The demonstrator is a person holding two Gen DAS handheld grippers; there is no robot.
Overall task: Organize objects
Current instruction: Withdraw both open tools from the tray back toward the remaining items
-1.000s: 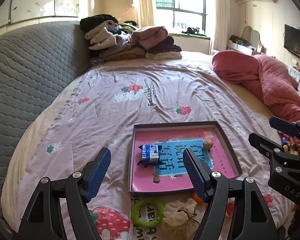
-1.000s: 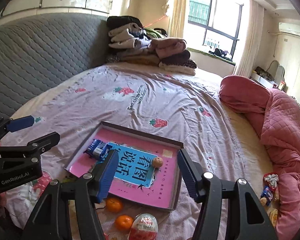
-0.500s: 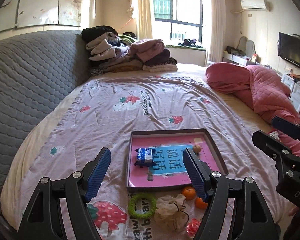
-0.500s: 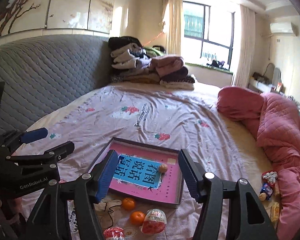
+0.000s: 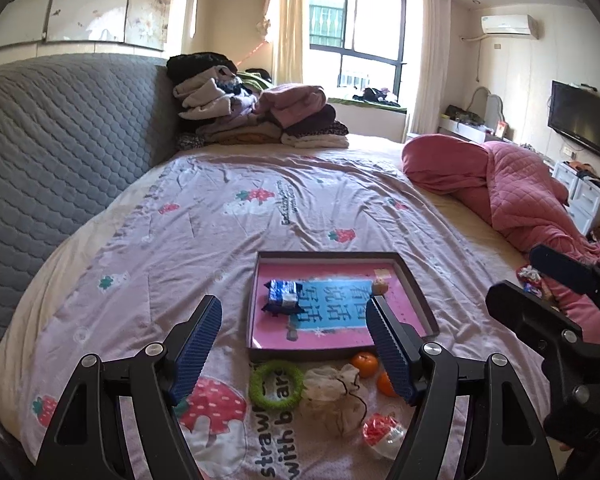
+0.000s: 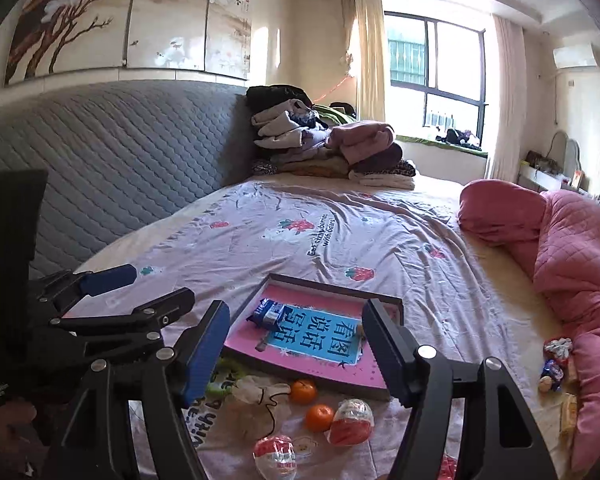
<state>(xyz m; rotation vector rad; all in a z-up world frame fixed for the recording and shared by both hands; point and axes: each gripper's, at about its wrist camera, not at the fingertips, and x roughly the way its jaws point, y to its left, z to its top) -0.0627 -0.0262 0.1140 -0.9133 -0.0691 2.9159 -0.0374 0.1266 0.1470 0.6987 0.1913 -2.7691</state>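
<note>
Judged to be between picks: both grippers held back over the near edge of the bed [image 5: 220, 216], nothing in either. Best next move, as a guess: choose one loose item, line the jaws up square over it, come down steep so the pads straddle it, close gently. Soft or round things first call for care: oranges roll, the pouch crumples, the bedding gives under pressure.

Left gripper [image 5: 294, 346]: wide open, empty. Right gripper [image 6: 296, 344]: jaws opening, nothing between them, empty.

Tray [image 5: 414, 280], pink-lined with a blue sheet, lying flat on the bed just ahead of both grippers. Already in it: a blue packet [image 5: 283, 295] at the left part, a small round thing [image 5: 379, 287] near the right part; what it is, too small to tell.

Still outside, along the tray's near edge and below the fingertips: green ring [image 5: 275, 385], pale pouch [image 5: 332, 394] with a dark cord just right of it, two oranges [image 6: 303, 391] beside the pouch, two clear-wrapped egg toys [image 6: 350, 422] nearest the cameras. All close to the grippers, under and between the jaws in view, none touched.

More wrapped snacks [image 6: 556, 358] well off to the right, against the pink quilt [image 6: 572, 248]; a longer reach for the right gripper.
</note>
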